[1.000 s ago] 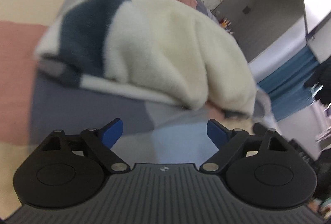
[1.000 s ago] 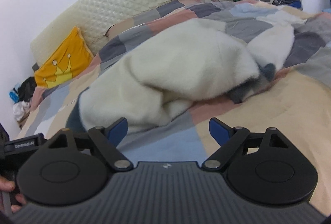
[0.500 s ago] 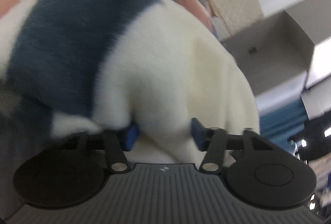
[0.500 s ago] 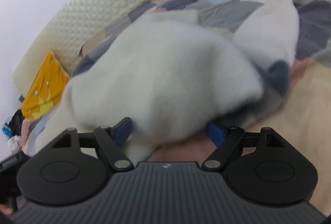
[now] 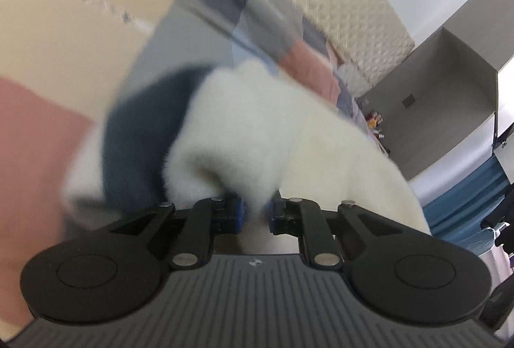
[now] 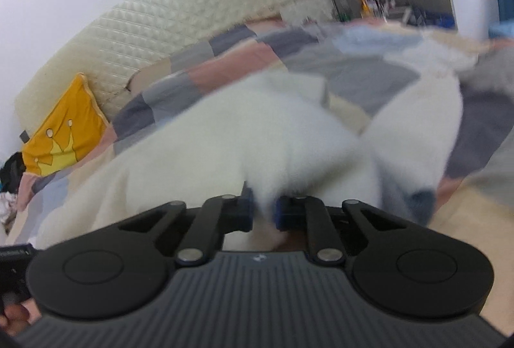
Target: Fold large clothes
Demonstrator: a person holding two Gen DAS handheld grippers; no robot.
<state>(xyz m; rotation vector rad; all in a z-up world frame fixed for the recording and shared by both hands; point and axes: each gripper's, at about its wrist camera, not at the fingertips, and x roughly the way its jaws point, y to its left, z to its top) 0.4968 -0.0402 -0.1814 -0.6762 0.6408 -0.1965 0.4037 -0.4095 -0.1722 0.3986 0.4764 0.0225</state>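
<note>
The left gripper (image 5: 255, 214) has just been closing and now pinches a fold of the fleece (image 5: 257, 123), white with a navy patch; the right gripper (image 6: 264, 213) has likewise just closed on another white fold of it (image 6: 257, 136). The fleece lies bunched on the quilt (image 5: 64, 36), with a yellow cushion (image 6: 61, 129) at the headboard (image 6: 199, 14) beyond
</note>
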